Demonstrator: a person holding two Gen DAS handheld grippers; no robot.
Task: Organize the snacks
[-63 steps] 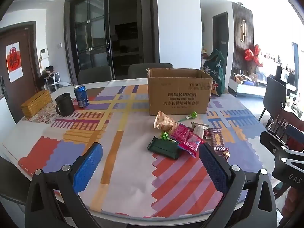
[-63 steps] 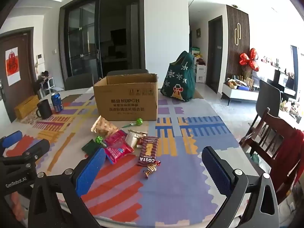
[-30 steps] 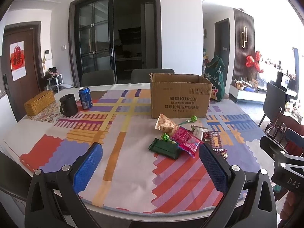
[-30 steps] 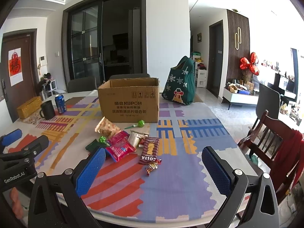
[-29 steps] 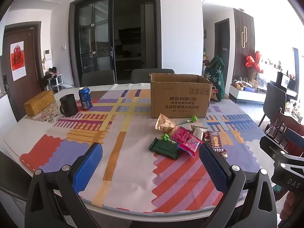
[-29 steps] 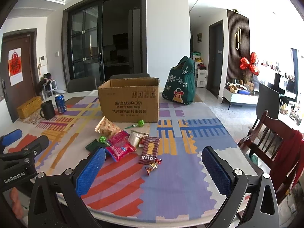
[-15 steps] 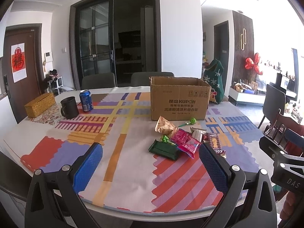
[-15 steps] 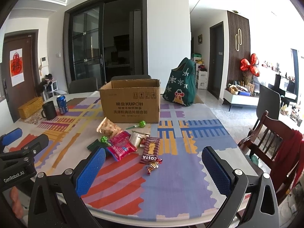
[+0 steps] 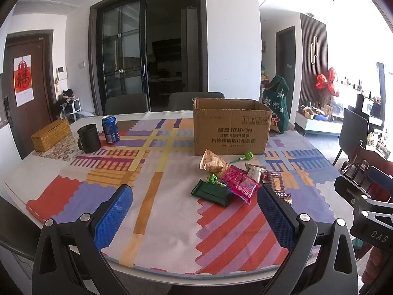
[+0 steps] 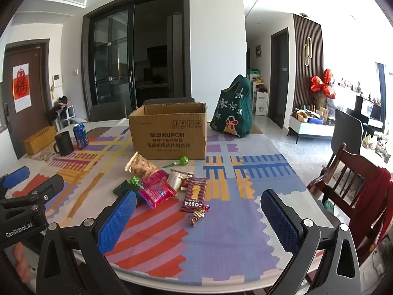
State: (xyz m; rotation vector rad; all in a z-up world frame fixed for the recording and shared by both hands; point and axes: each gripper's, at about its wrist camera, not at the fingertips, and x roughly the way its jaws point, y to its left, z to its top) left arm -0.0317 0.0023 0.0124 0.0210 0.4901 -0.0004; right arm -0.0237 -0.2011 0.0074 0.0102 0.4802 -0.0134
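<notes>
I see both claws wide, holding nothing: left claw [image 9: 194,211], right claw [image 10: 197,215]. Snack pile [image 10: 162,184] mid-frame, above them; cardboard box [image 10: 169,135] beyond, open.

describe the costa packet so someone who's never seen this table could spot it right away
Start at the open brown cardboard box on the colourful patterned tablecloth; a heap of snacks lies in front of it. At the heap's right edge lies the dark brown rectangular packet, the only one printed COSTA, with a tan panel.
</notes>
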